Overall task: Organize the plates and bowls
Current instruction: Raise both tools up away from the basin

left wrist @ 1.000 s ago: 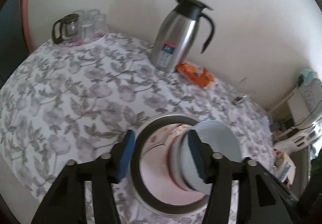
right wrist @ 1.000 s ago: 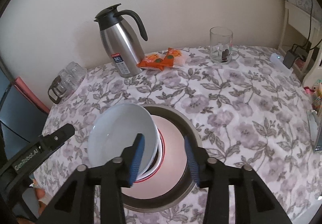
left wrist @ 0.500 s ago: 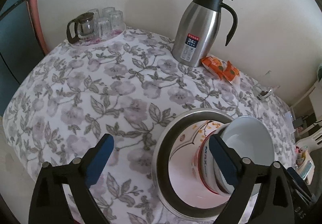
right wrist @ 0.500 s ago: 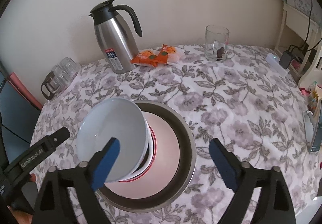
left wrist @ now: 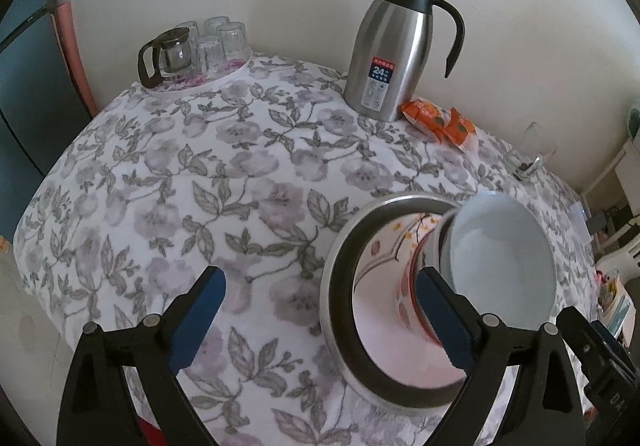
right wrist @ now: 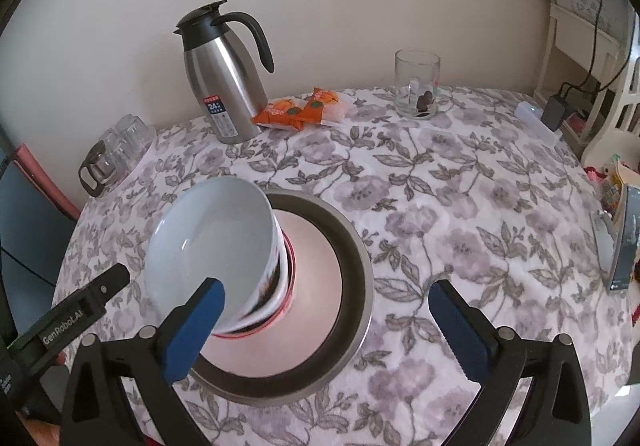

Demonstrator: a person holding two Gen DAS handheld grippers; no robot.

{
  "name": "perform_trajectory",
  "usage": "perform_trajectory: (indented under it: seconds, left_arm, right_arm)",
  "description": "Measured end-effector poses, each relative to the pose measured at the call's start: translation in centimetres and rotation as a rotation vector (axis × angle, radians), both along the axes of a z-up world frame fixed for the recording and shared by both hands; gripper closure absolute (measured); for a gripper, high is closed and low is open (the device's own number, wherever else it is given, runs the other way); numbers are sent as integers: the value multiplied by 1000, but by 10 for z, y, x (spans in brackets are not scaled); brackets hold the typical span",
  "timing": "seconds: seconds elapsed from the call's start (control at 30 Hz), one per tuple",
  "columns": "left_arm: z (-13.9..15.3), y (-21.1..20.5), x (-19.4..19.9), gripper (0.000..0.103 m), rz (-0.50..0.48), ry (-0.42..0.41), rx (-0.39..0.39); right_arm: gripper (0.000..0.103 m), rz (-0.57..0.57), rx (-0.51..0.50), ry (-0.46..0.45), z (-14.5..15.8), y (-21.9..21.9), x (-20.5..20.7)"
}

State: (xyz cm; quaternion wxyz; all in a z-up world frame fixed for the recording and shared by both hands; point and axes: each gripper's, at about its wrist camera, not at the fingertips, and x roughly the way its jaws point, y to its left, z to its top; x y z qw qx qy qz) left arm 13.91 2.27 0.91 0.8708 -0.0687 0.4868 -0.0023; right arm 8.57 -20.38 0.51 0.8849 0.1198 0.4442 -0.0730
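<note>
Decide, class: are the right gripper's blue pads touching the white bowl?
Cannot tell. In the right wrist view the right gripper stands wide open, one pad far off over the tablecloth, but the other overlaps the white bowl's rim, with no plain gap.

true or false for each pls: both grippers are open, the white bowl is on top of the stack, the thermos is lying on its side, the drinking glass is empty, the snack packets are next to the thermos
1. Both grippers are open. True: the left gripper and the right gripper stand wide, pads on nothing; both have just been opening.
2. The white bowl tops the stack. True: it sits on patterned bowls inside the metal basin.
3. The thermos lies on its side. False: it stands upright by the wall.
4. The drinking glass is empty. False: something small and dark lies at its bottom.
5. The snack packets are beside the thermos. True.
</note>
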Motion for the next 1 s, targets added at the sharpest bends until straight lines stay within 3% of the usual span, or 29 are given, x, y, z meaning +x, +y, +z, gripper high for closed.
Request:
perform_trajectory:
  seconds: [0.37, 0.63, 1.0]
  left_arm:
    - [-6, -2, -38, 7, -77, 8, 33]
    - [-11, 3, -56, 7, -82, 23, 56]
    - [-20, 2, -64, 7, -90, 83, 112]
  right_arm:
    - [0, 8, 8, 9, -13, 6, -32]
    - [0, 2, -11, 44, -30, 10, -51]
    - [0, 21, -33, 36, -31, 19, -59]
